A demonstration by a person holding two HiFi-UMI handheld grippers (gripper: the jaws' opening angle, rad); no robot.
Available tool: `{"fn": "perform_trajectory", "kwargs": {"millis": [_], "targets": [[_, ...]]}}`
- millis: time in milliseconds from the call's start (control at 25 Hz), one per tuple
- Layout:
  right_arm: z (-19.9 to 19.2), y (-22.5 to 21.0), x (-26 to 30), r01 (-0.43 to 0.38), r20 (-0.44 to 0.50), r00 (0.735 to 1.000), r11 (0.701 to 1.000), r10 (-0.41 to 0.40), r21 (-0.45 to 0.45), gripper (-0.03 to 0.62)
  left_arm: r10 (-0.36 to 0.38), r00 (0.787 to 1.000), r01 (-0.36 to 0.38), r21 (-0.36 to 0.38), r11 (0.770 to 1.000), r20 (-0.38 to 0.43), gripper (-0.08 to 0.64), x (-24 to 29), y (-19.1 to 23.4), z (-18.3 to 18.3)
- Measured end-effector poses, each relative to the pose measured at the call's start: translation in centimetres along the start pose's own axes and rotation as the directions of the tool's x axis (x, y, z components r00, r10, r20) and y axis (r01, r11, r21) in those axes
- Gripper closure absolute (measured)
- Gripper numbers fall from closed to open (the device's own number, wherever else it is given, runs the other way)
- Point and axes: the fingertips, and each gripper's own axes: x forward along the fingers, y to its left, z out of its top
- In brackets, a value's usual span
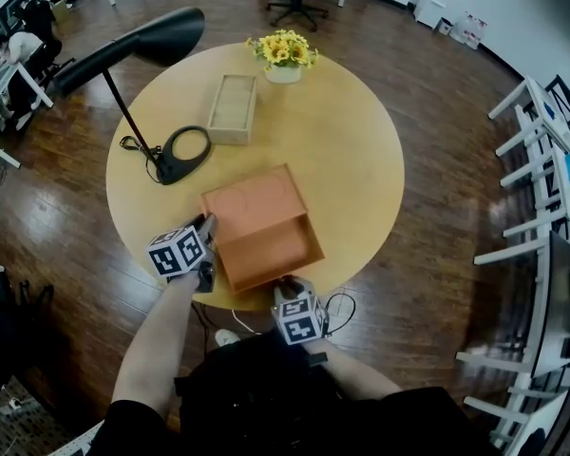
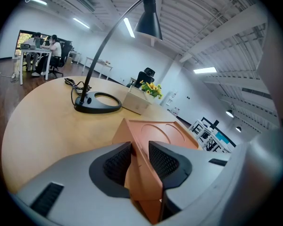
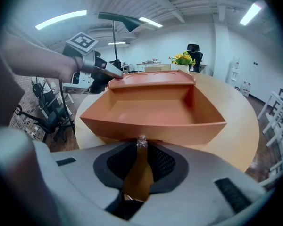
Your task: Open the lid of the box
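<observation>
Watching from beside the round table (image 1: pixel 361 160). The big items sit on its far side: a black desk lamp (image 1: pixel 161 41), a shallow wooden tray (image 1: pixel 233 107) and a pot of yellow flowers (image 1: pixel 283 53).

The orange box (image 1: pixel 261 226) lies on the near half of the table, close to the edge by the person.
- Its flat lid (image 1: pixel 252 198), embossed with a circle, covers the far part.
- The drawer (image 1: pixel 271 250) below shows its near part open and looks empty.
- My reading is that the opening is partly done.

Left gripper (image 2: pixel 139 161): clamped on the box's near-left corner, with one ribbed pad on each side of the orange wall.

Right gripper (image 3: pixel 141 161): pinching the thin orange pull tab (image 3: pixel 140 173) that hangs from the drawer's front wall. A small shiny rivet sits just above the pads.

Handling, as a judgement:
- It looks like paperboard, so light and fairly stiff, with walls that would dent or crease under a hard squeeze.
- The smooth skin may slip on a flat face, so corners and edges are the better hold, as the left has now.
- The tab is the natural pull point but also the weakest part. A straight, level pull along the table is kinder to the rivet than a lift or twist.
- Being so light, the whole box would follow the pull unless the left hold braces it.
</observation>
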Motion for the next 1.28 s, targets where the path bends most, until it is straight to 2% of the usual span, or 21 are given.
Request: {"fn": "perform_trajectory", "kwargs": {"millis": [160,280,400,480,560,680,800,880,960,1000,1080,1120,1160,1280], "targets": [[0.3,-0.1,-0.1,-0.01,0.008,1.0,1.0,0.01,-0.004,0.51,-0.003,1.0,0.003,-0.003,1.0,-0.005,0.448,0.0,-0.1,-0.1],[1.3,0.8,-0.8,-0.063,0.021,0.998,0.998,0.064,-0.02,0.424,-0.017,1.0,0.017,-0.01,1.0,0.012,0.436,-0.5,-0.3,-0.2],[0.9,-0.3,-1.4,-0.063,0.029,0.998,0.998,0.064,-0.004,0.411,-0.03,0.998,0.032,-0.036,0.999,0.06,0.436,-1.2,-0.4,0.4],[1.5,-1.9,-2.6,-0.046,0.064,0.997,0.999,0.045,0.009,0.411,-0.031,0.995,0.037,-0.058,0.998,0.093,0.436,-2.1,-0.3,1.2],[3.9,-3.9,-4.9,-0.018,0.162,0.987,1.0,0.014,0.023,0.411,-0.027,0.991,0.038,-0.081,0.996,0.13,0.436,-3.5,0.0,2.5],[9.2,-8.0,-9.4,0.005,0.353,0.935,0.994,-0.044,0.109,0.411,-0.045,0.969,0.069,-0.088,0.994,0.242,0.436,-6.8,-0.2,6.2],[14.4,-11.9,-13.3,-0.004,0.497,0.863,0.983,-0.09,0.185,0.413,-0.078,0.925,0.104,-0.052,0.993,0.371,0.446,-11.3,-1.0,9.9],[17.5,-13.6,-15.3,0.009,0.569,0.814,0.983,-0.113,0.183,0.466,-0.101,0.892,0.121,-0.016,0.993,0.44,0.472,-14.1,-1.4,11.5],[19.9,-14.7,-17.0,0.033,0.62,0.774,0.985,-0.132,0.169,0.48,-0.117,0.86,0.126,0.015,0.992,0.497,0.472,-16.7,-1.4,12.4],[20.8,-15.1,-17.8,0.044,0.641,0.754,0.985,-0.141,0.164,0.531,-0.117,0.845,0.121,0.028,0.992,0.522,0.479,-17.9,-1.4,12.6],[22.0,-15.6,-19.5,0.057,0.681,0.717,0.986,-0.149,0.156,0.535,-0.107,0.816,0.095,0.049,0.994,0.568,0.509,-20.0,-1.4,13.0],[22.3,-15.7,-20.3,0.061,0.697,0.701,0.986,-0.151,0.153,0.538,-0.097,0.804,0.077,0.059,0.995,0.586,0.51,-20.9,-1.4,13.1],[22.5,-15.9,-20.8,0.068,0.709,0.688,0.987,-0.154,0.147,0.588,-0.085,0.795,0.055,0.068,0.996,0.601,0.529,-21.6,-1.4,13.1],[22.4,-16.4,-21.4,0.093,0.717,0.678,0.986,-0.162,0.135,0.589,-0.053,0.779,0.005,0.079,0.997,0.625,0.543,-22.7,-1.8,12.6]]}}
